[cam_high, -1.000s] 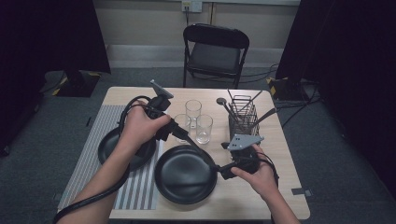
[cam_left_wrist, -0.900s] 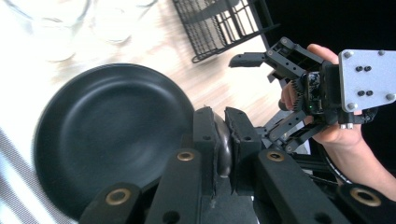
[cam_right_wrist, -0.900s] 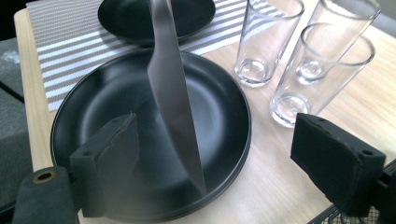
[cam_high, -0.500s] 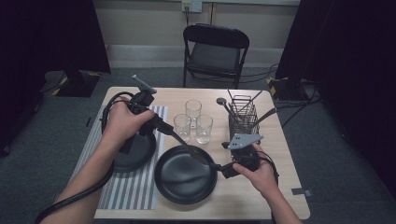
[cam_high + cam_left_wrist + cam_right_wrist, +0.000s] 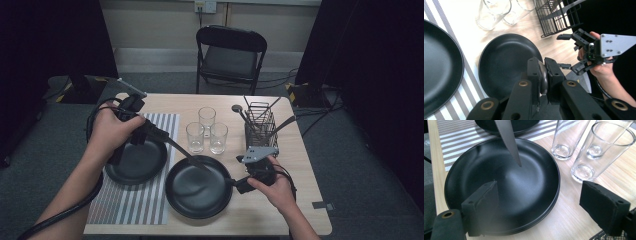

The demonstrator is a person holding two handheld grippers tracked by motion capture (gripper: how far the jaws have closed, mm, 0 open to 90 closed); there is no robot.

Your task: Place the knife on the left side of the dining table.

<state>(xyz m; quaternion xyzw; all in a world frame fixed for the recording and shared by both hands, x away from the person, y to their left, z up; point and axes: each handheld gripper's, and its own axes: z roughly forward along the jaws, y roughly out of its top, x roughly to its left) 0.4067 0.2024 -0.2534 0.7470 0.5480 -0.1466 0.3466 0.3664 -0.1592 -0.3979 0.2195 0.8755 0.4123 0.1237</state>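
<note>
My left gripper [image 5: 150,131] is shut on the handle of a serrated knife [image 5: 186,153]. It holds the knife slanted, with the tip over the far part of a black plate [image 5: 197,192] at the table's front middle. In the left gripper view the jaws [image 5: 541,67] clamp the knife's dark handle end [image 5: 544,80]. The blade [image 5: 509,140] points down over the plate [image 5: 499,182] in the right gripper view. My right gripper [image 5: 240,184] stands open at that plate's right rim, and nothing is pressed between its wide-apart jaws [image 5: 544,205].
A second black plate [image 5: 135,162] lies on a striped placemat [image 5: 140,205] at the left. Three empty glasses [image 5: 207,131] stand behind the front plate. A wire cutlery basket [image 5: 260,127] with utensils is at the right. A folding chair [image 5: 230,50] stands beyond the table.
My left hand has moved to the left with the knife and risen a little, so the blade now reaches the front plate from farther left. The right hand has stayed put.
</note>
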